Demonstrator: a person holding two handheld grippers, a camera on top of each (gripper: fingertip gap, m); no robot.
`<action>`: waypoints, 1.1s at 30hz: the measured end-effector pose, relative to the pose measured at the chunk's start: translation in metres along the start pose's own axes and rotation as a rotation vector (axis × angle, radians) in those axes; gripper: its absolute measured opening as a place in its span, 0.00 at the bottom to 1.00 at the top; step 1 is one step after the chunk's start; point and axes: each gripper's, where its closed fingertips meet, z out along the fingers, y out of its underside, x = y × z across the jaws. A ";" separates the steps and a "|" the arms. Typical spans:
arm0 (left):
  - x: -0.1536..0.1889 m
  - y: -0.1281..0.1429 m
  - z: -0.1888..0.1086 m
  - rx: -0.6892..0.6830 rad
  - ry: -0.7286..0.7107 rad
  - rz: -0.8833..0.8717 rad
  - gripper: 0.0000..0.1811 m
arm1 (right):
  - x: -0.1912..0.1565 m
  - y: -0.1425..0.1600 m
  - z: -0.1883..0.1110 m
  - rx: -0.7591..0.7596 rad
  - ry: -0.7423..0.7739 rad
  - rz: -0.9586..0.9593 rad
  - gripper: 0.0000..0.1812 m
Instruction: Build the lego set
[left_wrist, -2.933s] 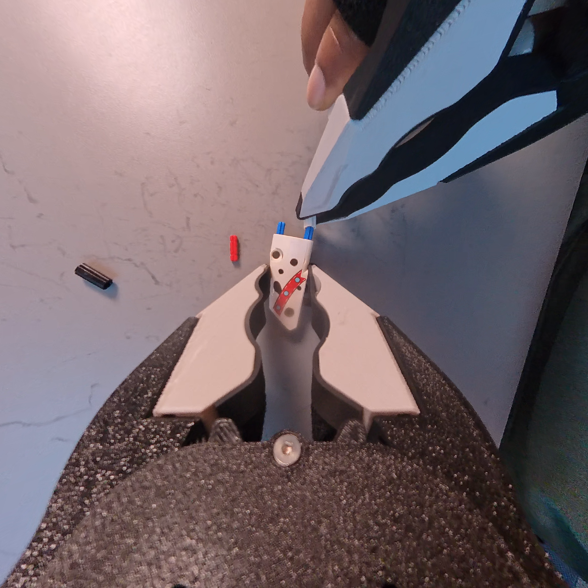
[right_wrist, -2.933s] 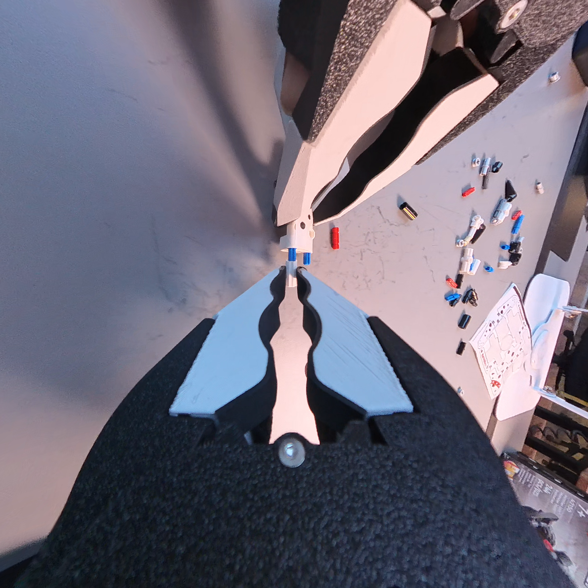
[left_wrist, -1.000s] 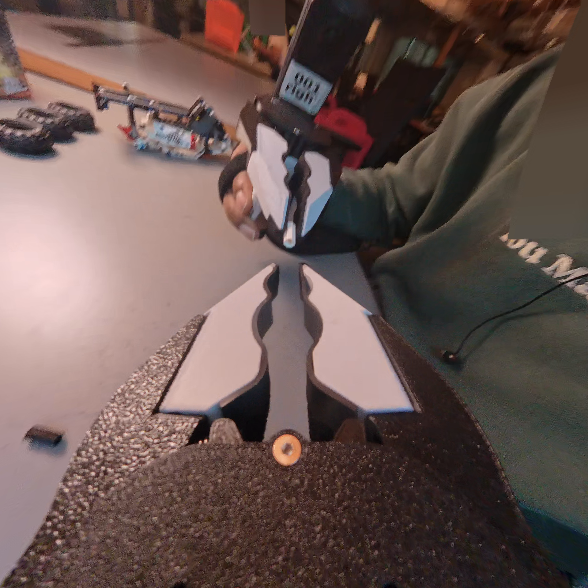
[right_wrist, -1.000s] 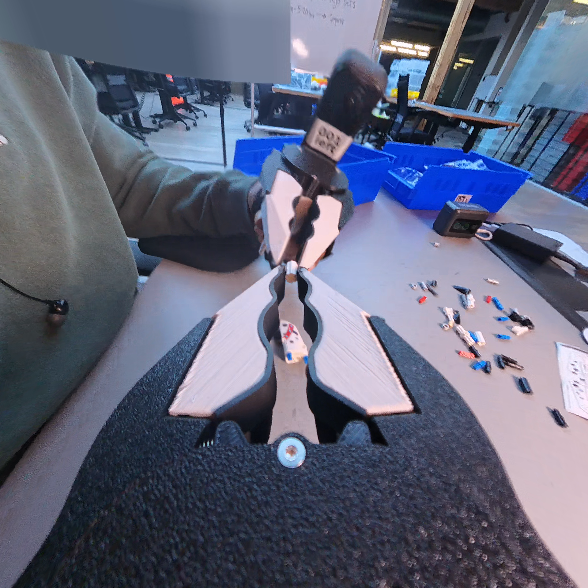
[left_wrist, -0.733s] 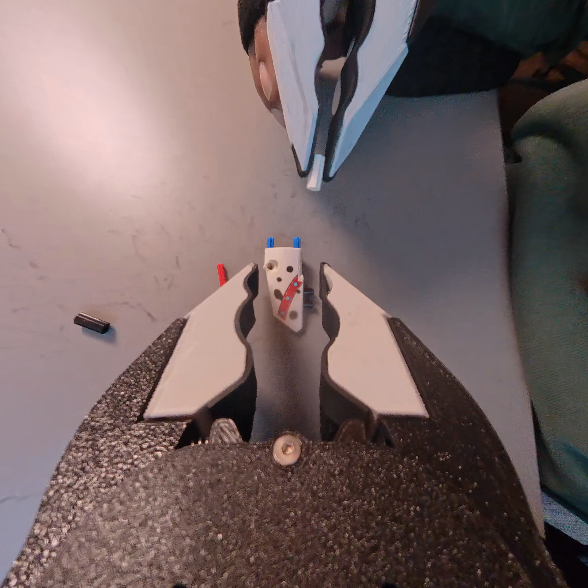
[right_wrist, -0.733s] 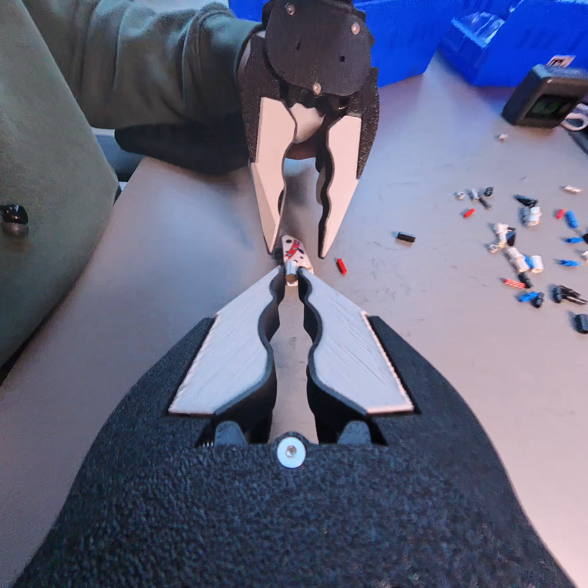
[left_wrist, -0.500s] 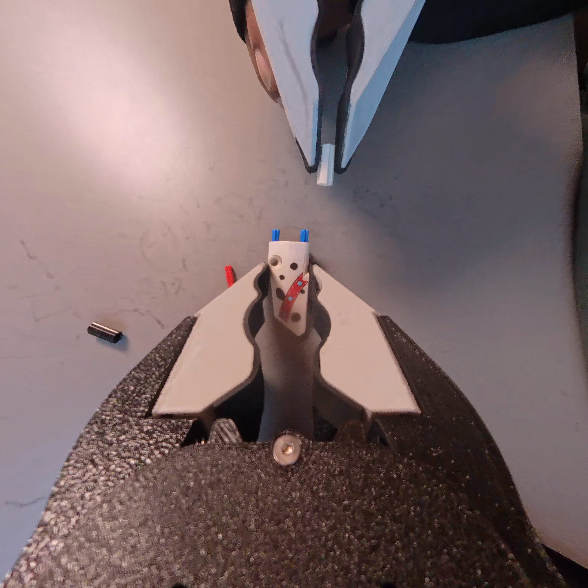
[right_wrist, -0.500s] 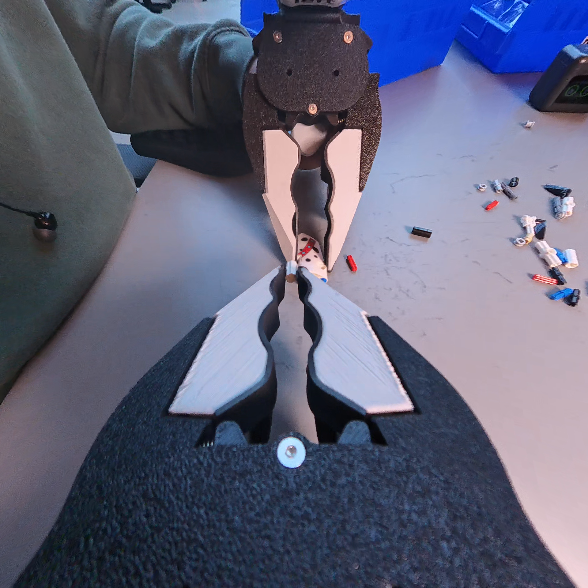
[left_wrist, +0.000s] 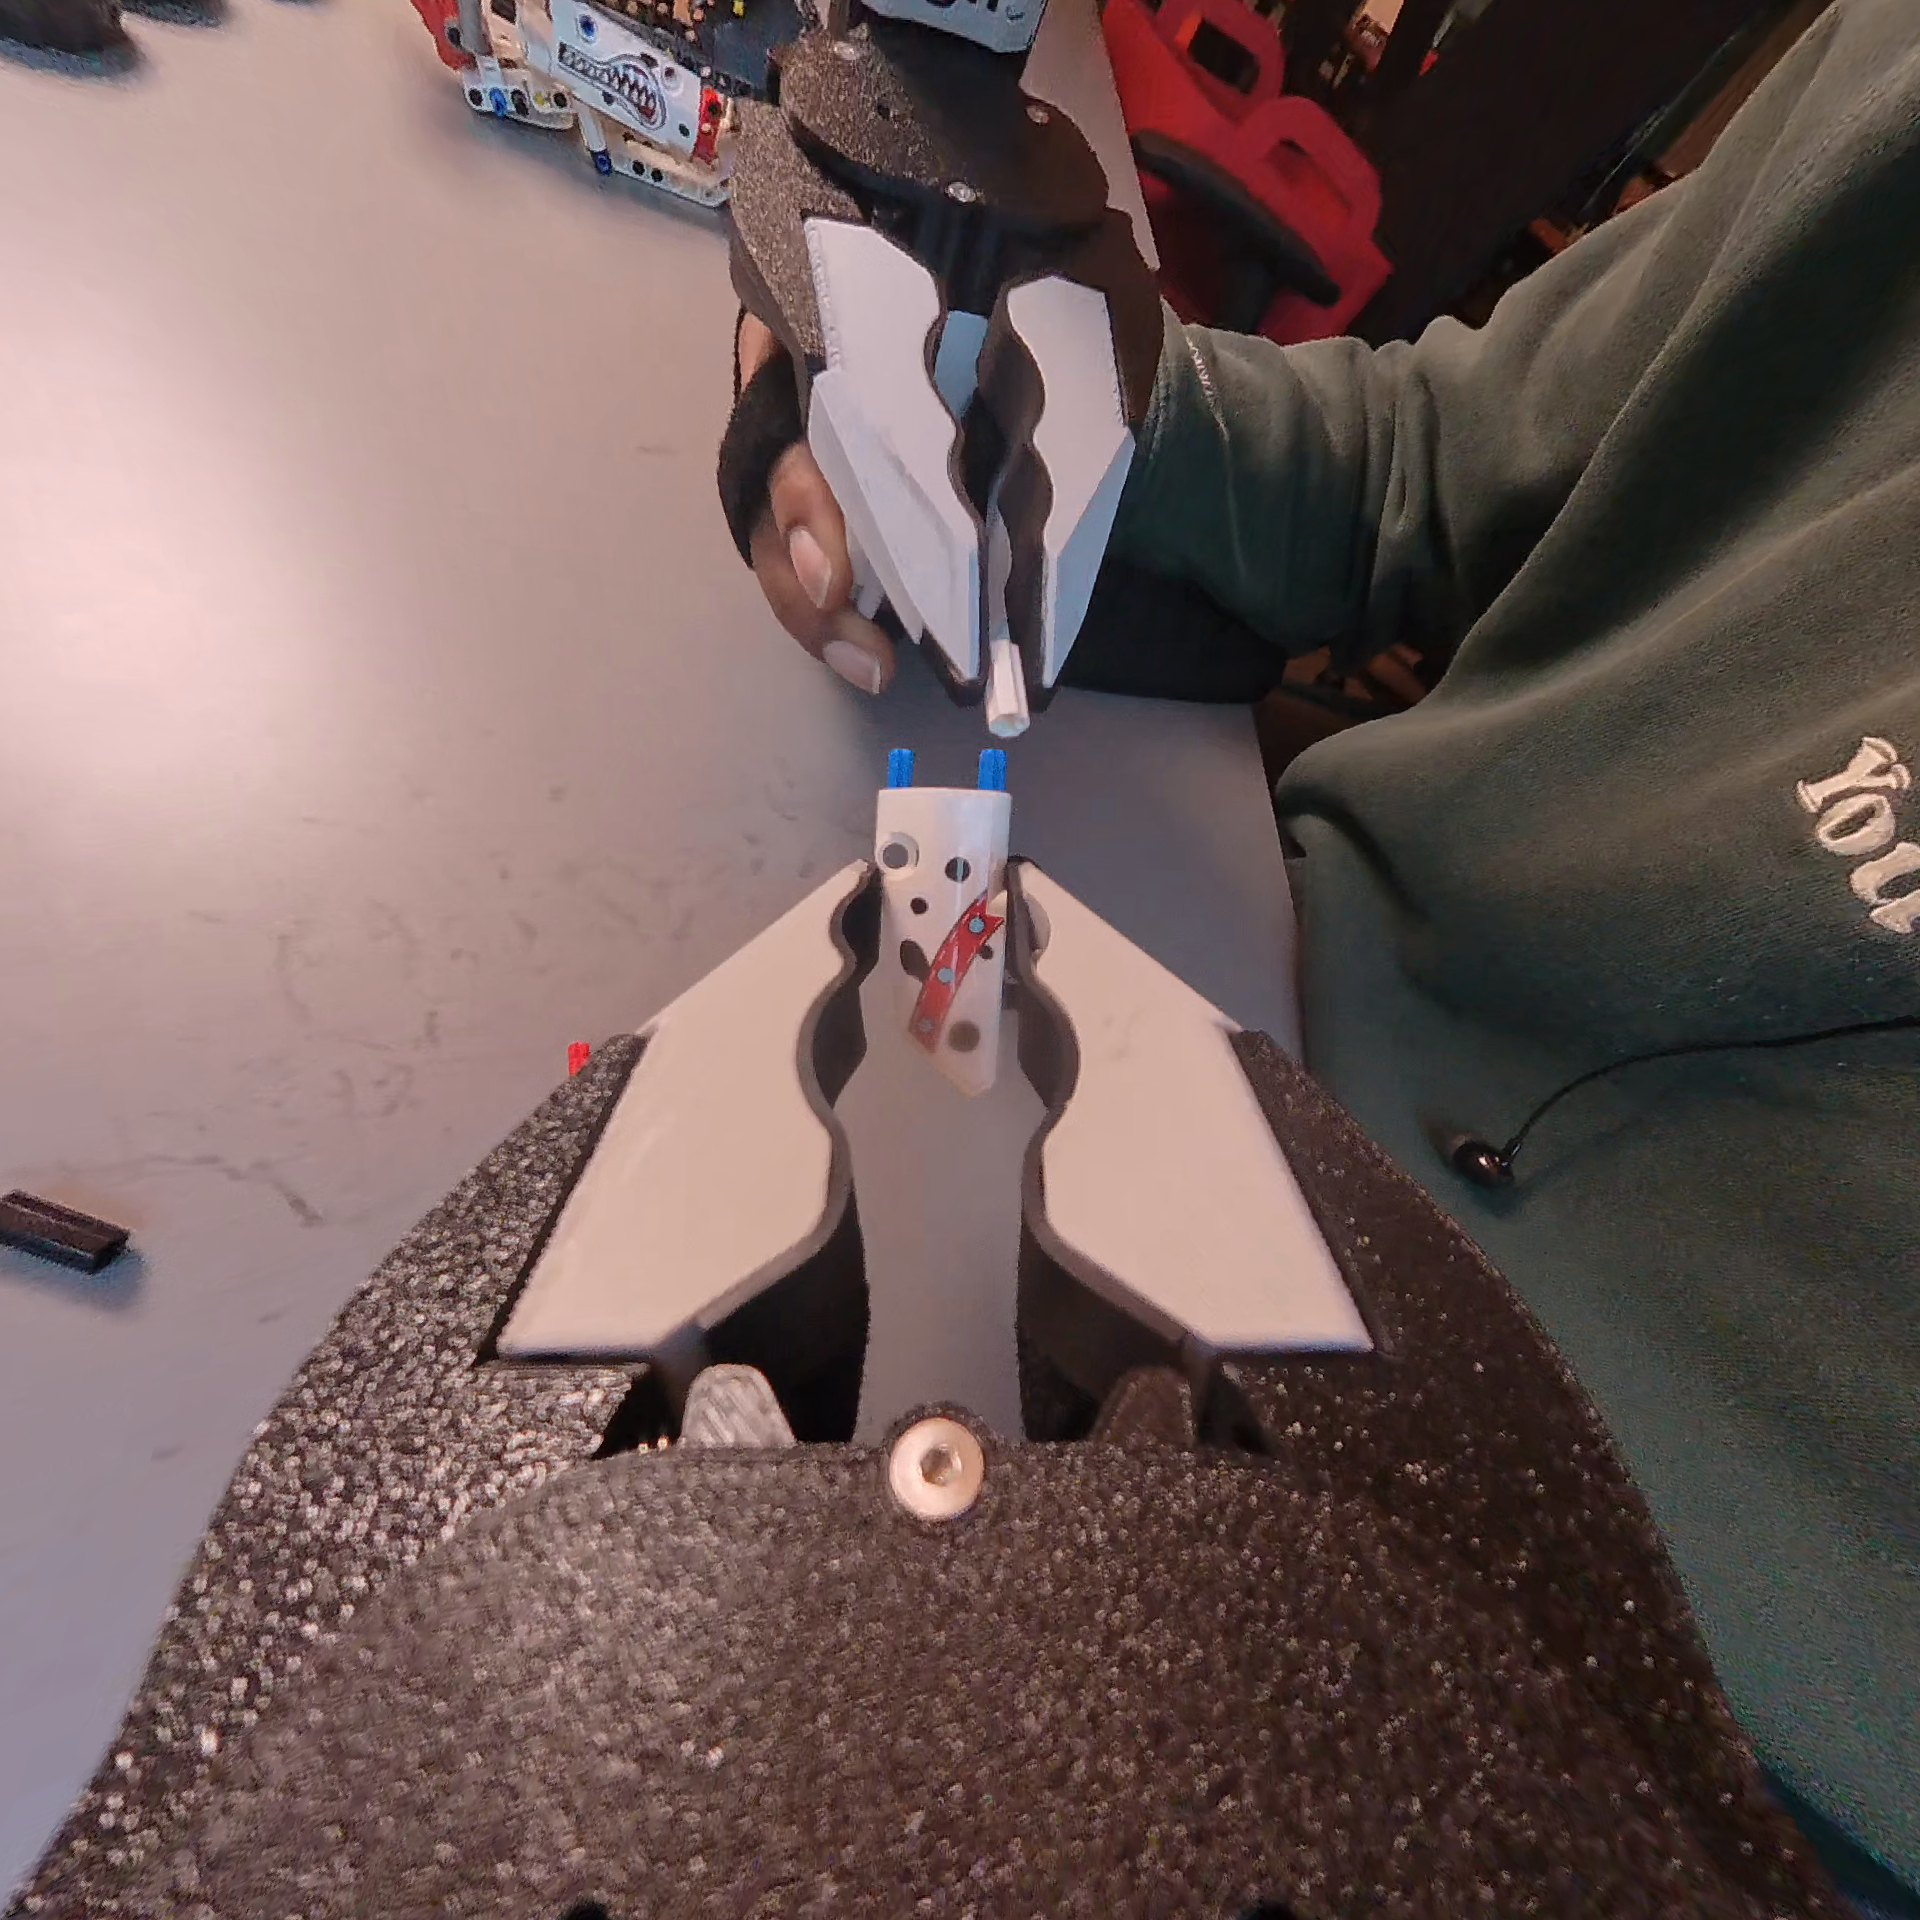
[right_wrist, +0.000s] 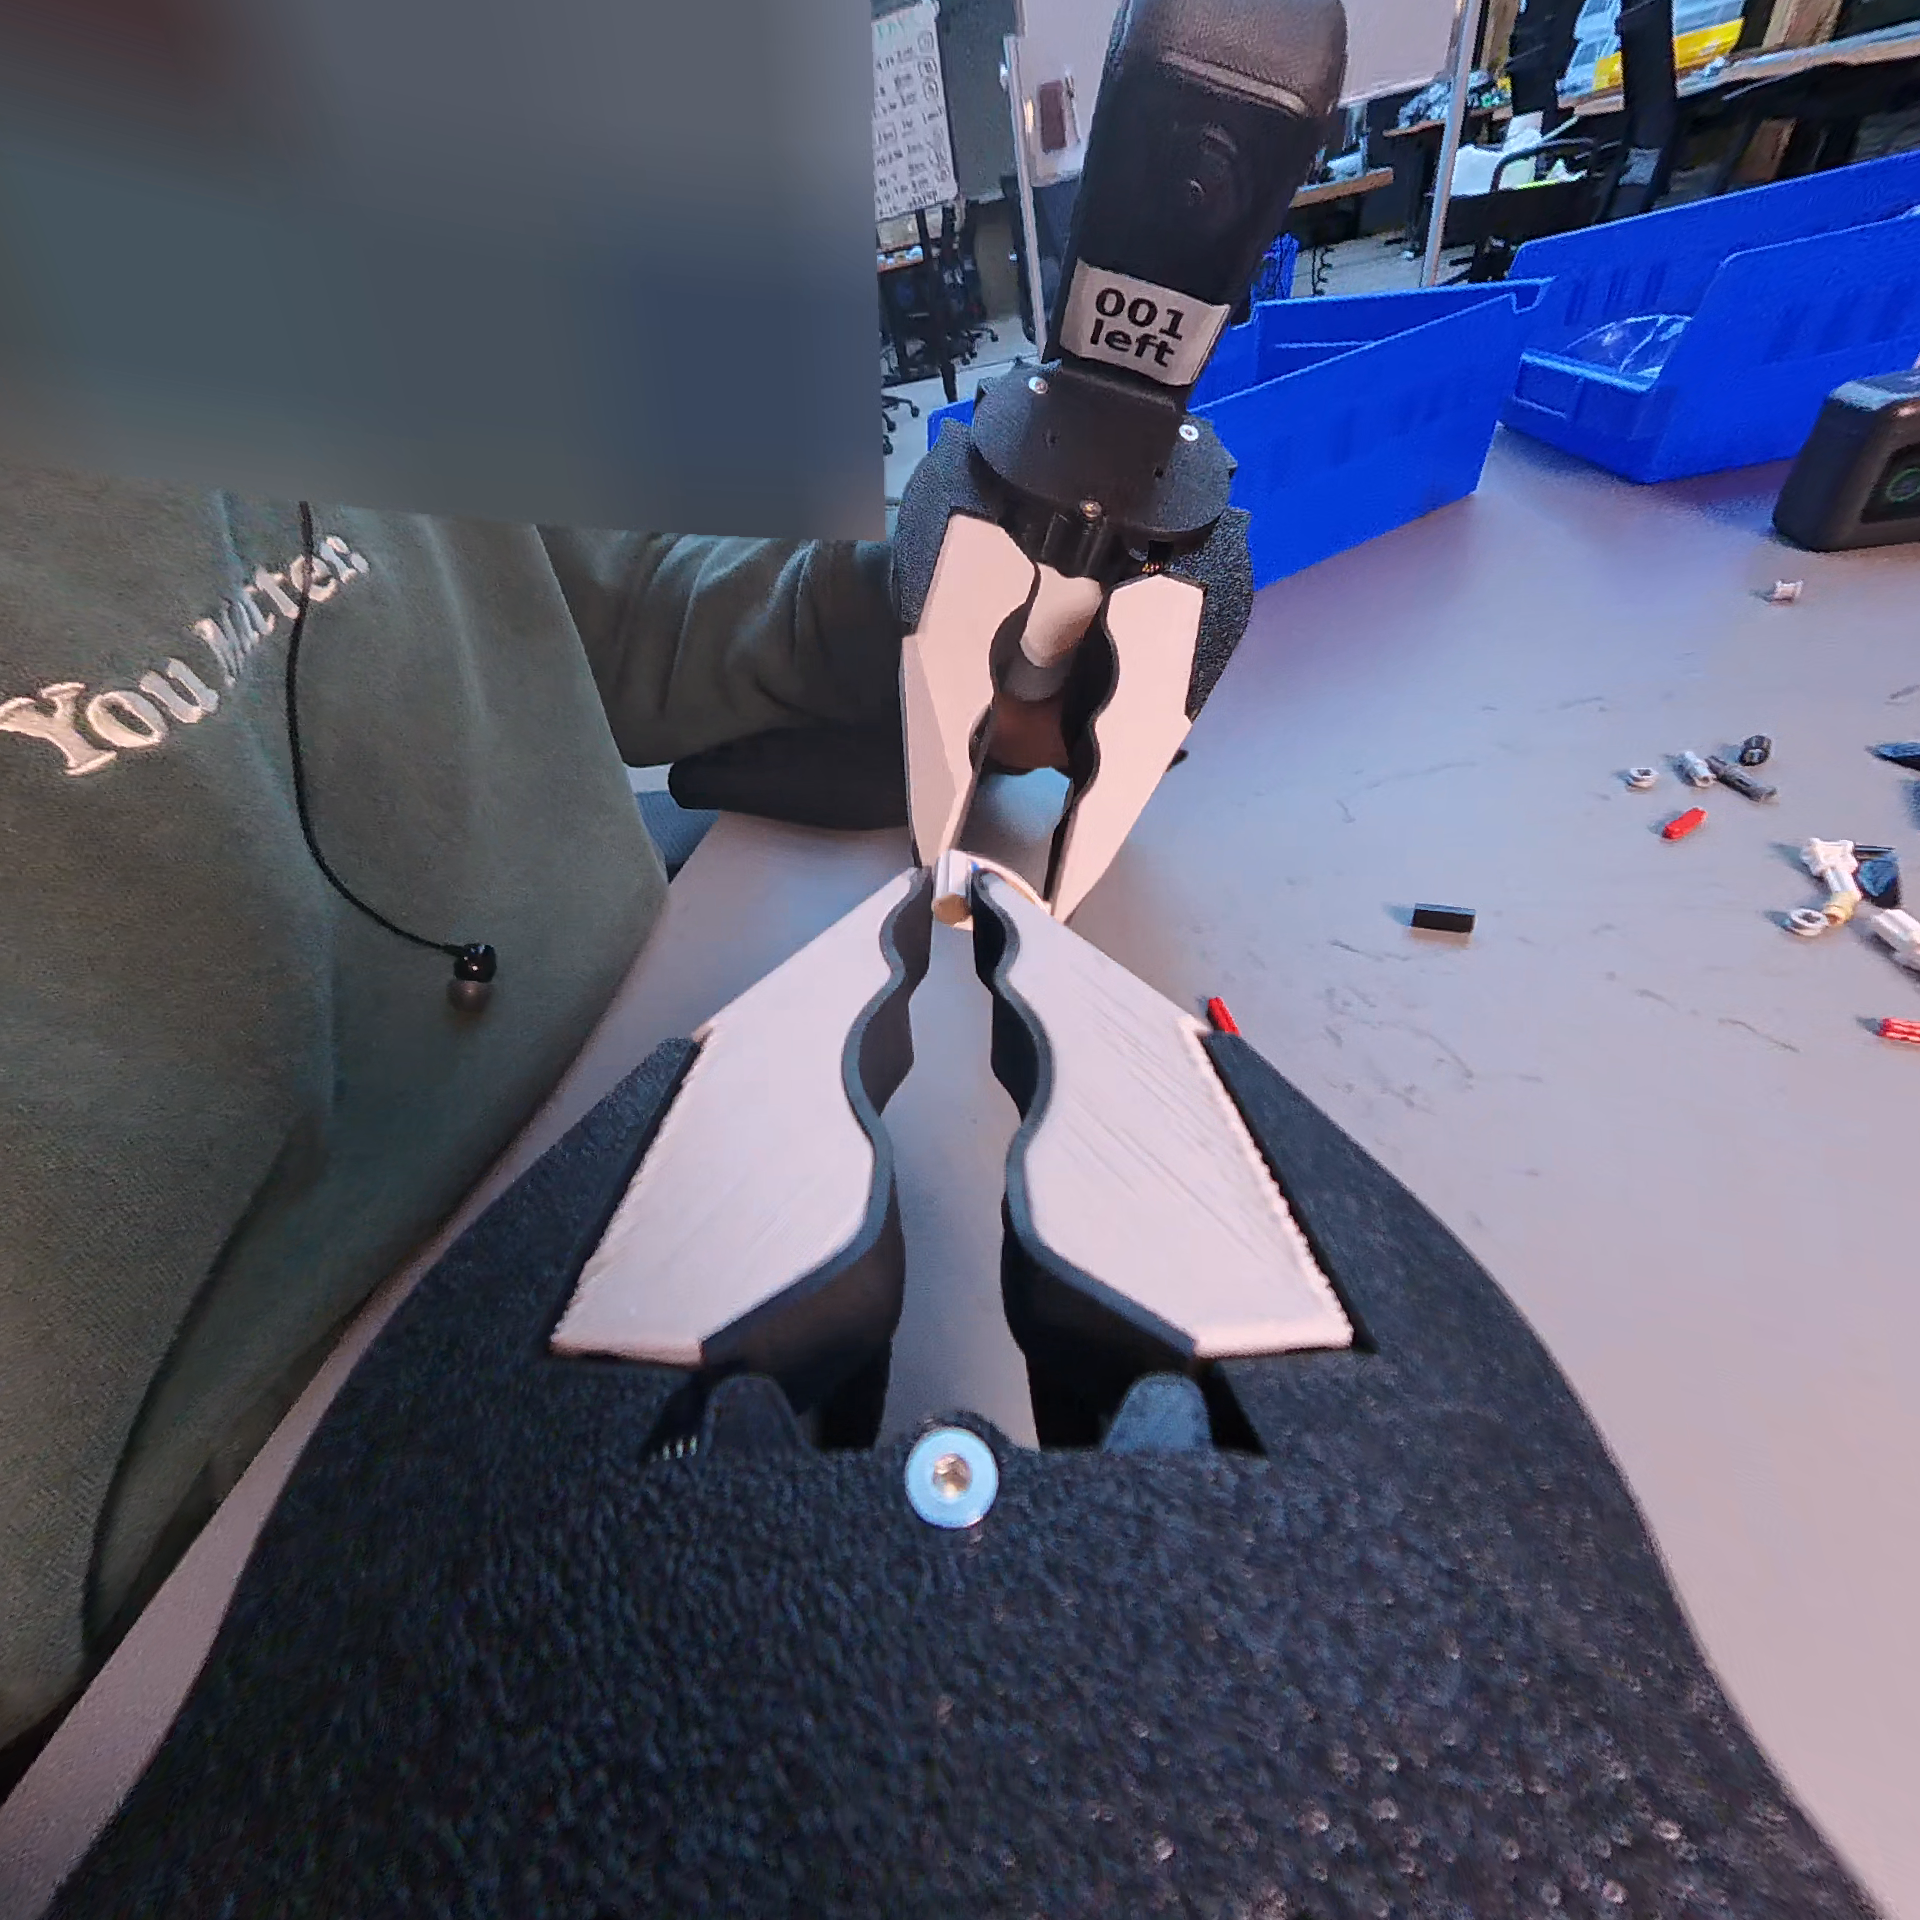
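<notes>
Table (left_wrist: 312, 623) surface, grey, carries a black piece (left_wrist: 57, 1231) at far left and a red pin (left_wrist: 578, 1058) beside it. Left gripper (left_wrist: 940, 883) is clamped on a white panel (left_wrist: 940, 935) with a red stripe — two blue pins (left_wrist: 945, 769) project from its top. Right gripper (left_wrist: 1008, 665), just above, is closed on a small white connector (left_wrist: 1006, 698), near but apart from the pins. Loose parts (right_wrist: 1787, 831) lie scattered at far right.

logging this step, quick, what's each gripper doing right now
Left gripper: shut on the white panel piece with blue pins.
Right gripper: shut on a small white connector.
</notes>
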 end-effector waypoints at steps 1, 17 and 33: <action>0.001 -0.001 0.000 0.004 0.003 -0.001 0.13 | 0.000 0.000 0.000 -0.001 0.000 0.005 0.03; 0.000 0.005 0.004 -0.023 0.005 -0.023 0.13 | 0.002 0.010 0.003 -0.073 0.014 0.005 0.03; -0.012 0.042 0.023 -0.231 -0.068 -0.015 0.12 | 0.002 0.052 0.007 -0.344 0.043 -0.056 0.03</action>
